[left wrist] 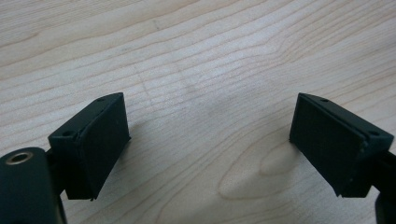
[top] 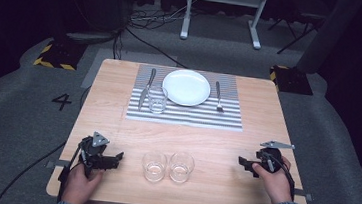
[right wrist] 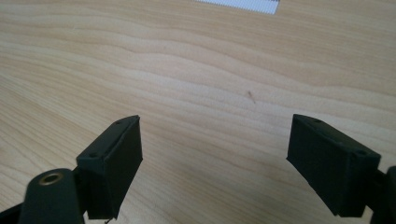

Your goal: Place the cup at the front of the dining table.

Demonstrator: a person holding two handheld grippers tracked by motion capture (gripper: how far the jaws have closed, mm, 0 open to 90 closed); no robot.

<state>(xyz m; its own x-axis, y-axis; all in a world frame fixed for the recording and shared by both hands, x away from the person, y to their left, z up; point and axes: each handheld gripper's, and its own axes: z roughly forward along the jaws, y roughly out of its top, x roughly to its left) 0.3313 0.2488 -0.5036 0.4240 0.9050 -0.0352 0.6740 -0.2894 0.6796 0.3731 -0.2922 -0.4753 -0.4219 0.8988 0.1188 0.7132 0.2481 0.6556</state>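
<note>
A wooden counter [top: 246,133] seen from above, with a large black numeral 4 [top: 62,101] marked on the grey floor to its left. At the near edge, 2 empty clear glasses [top: 168,166] stand upright just beside each other, between the 2 claws and touching neither. The left claw [top: 118,159] rests low on the counter, left of the glasses, pointing right toward them; its jaws stand wide apart around bare wood. The right claw [top: 243,165] sits farther from the glasses on the right, pointing left, jaws likewise spread with nothing between them. At the far side, a striped placemat [top: 227,117] carries a white plate [top: 186,87], a knife [top: 146,88] and a third glass [top: 157,100] to its left, and a fork [top: 218,96] to its right.
</note>
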